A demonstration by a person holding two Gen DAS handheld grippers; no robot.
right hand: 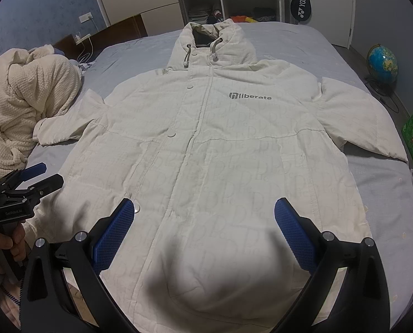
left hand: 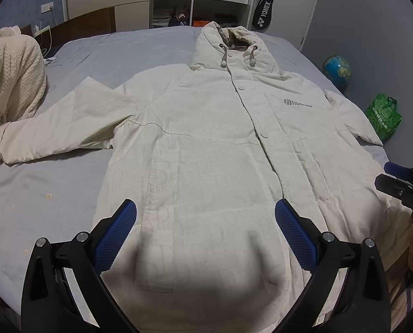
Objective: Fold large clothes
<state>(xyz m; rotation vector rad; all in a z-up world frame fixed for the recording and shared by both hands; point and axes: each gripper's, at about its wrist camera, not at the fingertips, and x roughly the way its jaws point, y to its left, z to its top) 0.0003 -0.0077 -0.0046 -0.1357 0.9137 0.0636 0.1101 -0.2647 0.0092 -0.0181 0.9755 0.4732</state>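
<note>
My left tongs (left hand: 205, 216) and right tongs (right hand: 204, 216) both gape wide, holding nothing, poised above the hem of the cream jacket (right hand: 206, 144). It lies flat, front up, stretching away from them on the bed (left hand: 34, 194), sleeves spread out sideways, hood farthest off
</note>
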